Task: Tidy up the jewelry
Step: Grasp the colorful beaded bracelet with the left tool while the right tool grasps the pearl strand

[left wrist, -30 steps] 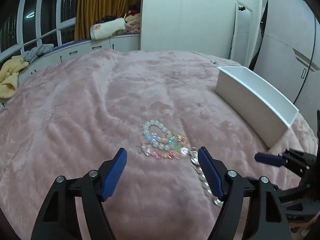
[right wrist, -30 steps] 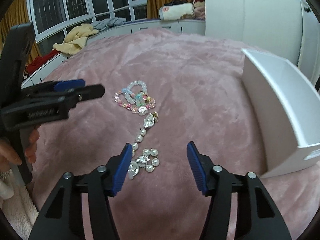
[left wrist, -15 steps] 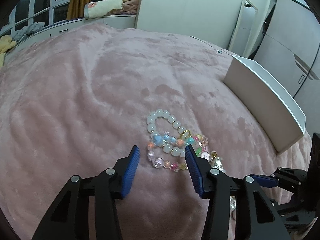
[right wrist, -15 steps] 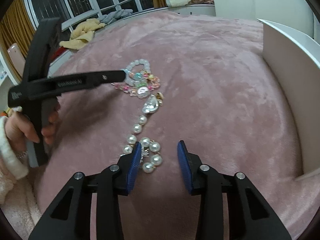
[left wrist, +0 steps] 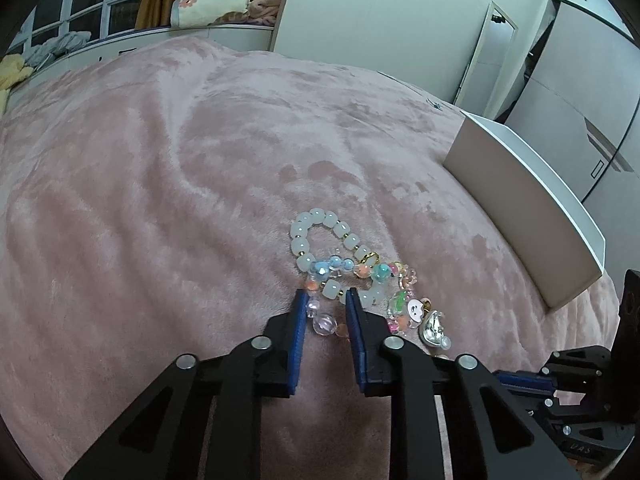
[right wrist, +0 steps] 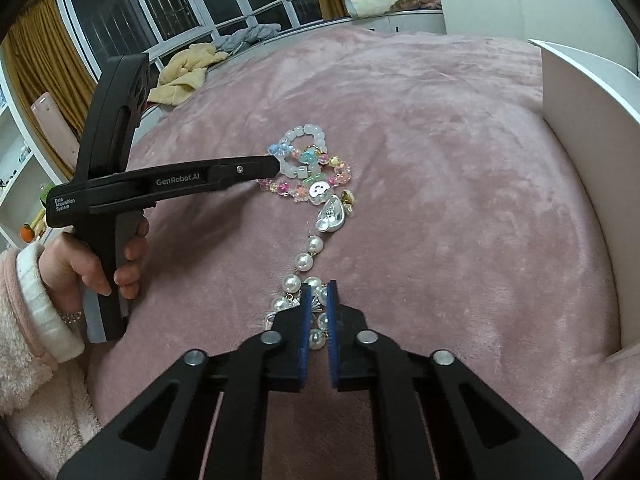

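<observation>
Right wrist view: pearl strand [right wrist: 308, 256] clamped in right jaws; pastel bead bracelets [left wrist: 340, 268] pinched in left jaws.

Right hand-held gripper [right wrist: 319, 300] clamped on pearl strand [right wrist: 310, 258], pink blanket [right wrist: 440, 160], white box [right wrist: 592, 128]

Open pink bed [left wrist: 140, 208] is lying free to the left of and beyond the bead bracelets [left wrist: 340, 264], toward the bed's far edge. Toward the right edge, a white box [left wrist: 520, 200] is standing as a wall, with a bare strip of bed between it and the pearl strand [right wrist: 308, 256]. The left claw [right wrist: 274, 160] is reaching over the bracelets, blocking that side.
</observation>
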`<control>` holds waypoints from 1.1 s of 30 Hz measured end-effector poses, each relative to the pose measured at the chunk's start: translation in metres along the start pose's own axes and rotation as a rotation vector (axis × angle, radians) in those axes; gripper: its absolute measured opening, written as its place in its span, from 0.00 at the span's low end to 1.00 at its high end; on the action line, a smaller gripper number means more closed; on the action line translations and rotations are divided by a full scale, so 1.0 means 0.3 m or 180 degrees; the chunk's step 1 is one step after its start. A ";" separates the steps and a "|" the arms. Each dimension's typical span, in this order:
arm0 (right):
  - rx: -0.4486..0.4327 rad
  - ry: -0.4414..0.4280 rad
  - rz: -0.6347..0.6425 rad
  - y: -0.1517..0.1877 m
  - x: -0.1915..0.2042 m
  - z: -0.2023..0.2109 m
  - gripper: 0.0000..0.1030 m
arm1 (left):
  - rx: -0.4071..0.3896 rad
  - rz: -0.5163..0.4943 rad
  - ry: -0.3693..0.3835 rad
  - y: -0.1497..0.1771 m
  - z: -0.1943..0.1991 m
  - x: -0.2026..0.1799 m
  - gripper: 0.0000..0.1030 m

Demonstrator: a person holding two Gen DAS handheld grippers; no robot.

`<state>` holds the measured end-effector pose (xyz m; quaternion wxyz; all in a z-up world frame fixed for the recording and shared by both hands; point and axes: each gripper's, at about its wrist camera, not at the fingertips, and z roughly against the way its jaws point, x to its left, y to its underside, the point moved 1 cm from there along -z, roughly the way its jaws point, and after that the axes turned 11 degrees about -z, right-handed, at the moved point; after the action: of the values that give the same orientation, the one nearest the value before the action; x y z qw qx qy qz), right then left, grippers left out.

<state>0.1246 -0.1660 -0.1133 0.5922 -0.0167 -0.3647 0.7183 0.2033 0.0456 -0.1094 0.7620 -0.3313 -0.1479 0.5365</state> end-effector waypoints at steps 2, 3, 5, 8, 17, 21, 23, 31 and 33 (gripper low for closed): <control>0.0011 0.0036 -0.0009 0.000 0.000 -0.001 0.06 | -0.0003 0.0058 0.0028 0.002 0.002 0.006 0.17; 0.0011 0.0059 -0.0024 0.000 -0.004 0.000 0.06 | -0.0009 0.0070 0.0040 0.004 0.005 0.008 0.17; 0.0048 0.0113 -0.0063 0.004 -0.015 0.003 0.10 | 0.0000 0.0070 0.0045 0.008 0.012 0.008 0.17; 0.0084 0.0160 -0.0110 0.018 -0.026 0.011 0.31 | 0.0017 0.0047 0.0033 0.014 0.018 0.003 0.17; 0.0182 0.0343 0.0167 0.054 0.009 -0.016 0.20 | 0.0092 0.0028 0.0047 0.017 0.004 -0.009 0.27; 0.0222 0.0297 0.0160 0.058 0.001 -0.023 0.12 | 0.0089 -0.0059 0.0012 0.019 -0.002 -0.025 0.31; 0.0216 0.0283 0.0144 0.056 -0.001 -0.020 0.12 | 0.0086 -0.0029 -0.0048 0.021 0.000 -0.016 0.19; 0.0065 0.0210 0.0046 0.044 0.005 0.048 0.12 | 0.0013 0.0163 0.0064 0.023 0.023 0.005 0.14; -0.0002 0.0209 0.0027 0.037 0.007 0.082 0.12 | -0.0040 0.0165 0.0109 0.015 0.045 0.003 0.14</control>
<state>0.1035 -0.1769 -0.1005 0.6008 -0.0420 -0.3453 0.7198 0.1926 0.0519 -0.1025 0.7482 -0.3489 -0.1297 0.5493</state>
